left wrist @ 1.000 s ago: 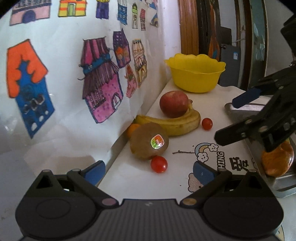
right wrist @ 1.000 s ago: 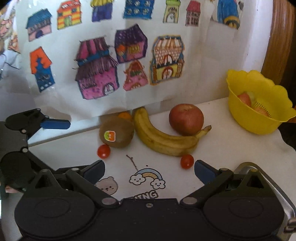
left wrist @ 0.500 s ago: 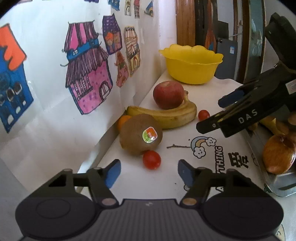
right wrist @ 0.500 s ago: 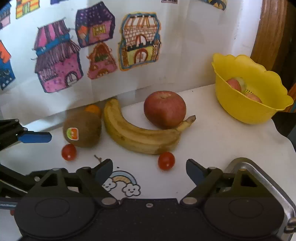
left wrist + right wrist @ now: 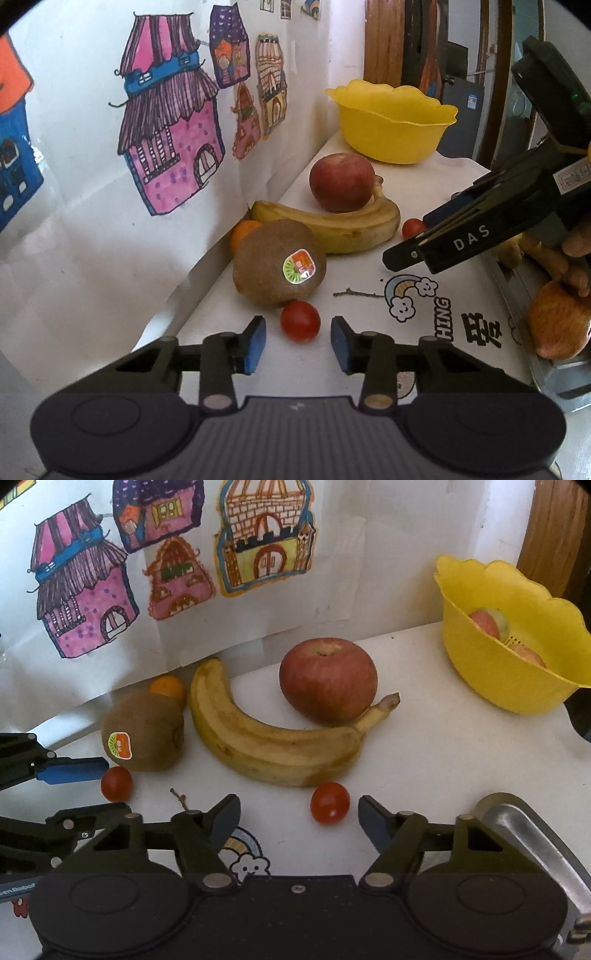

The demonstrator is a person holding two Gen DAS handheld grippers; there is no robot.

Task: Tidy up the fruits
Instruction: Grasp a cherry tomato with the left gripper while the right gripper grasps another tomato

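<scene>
Your left gripper [image 5: 298,341] sits low in the left wrist view with its fingers [image 5: 255,339] apart, one on each side of a cherry tomato [image 5: 300,320]; neither pad touches it. The tomato rests on the tabletop [image 5: 369,317], just below the kiwi [image 5: 279,263], which carries a sticker facing the camera. A small orange fruit [image 5: 242,232] is wedged behind the kiwi, against the drawing-covered paper [image 5: 170,133] along the wall.

Your right gripper [image 5: 298,818] is at the bottom centre of the right wrist view, fingers apart and holding nothing. A second cherry tomato [image 5: 330,802] lies on the tabletop right of centre between them, nearer the right finger and just below the banana [image 5: 273,744]. The red apple [image 5: 328,681] sits in the banana's curve, touching its stem end.

The yellow bowl [image 5: 480,664] stands at the right edge of the right wrist view, well apart from the loose fruit, with pieces of fruit inside. A metal tray [image 5: 554,373] at the lower right of the left wrist view holds an orange-brown fruit [image 5: 557,325]; its kind cannot be determined.
</scene>
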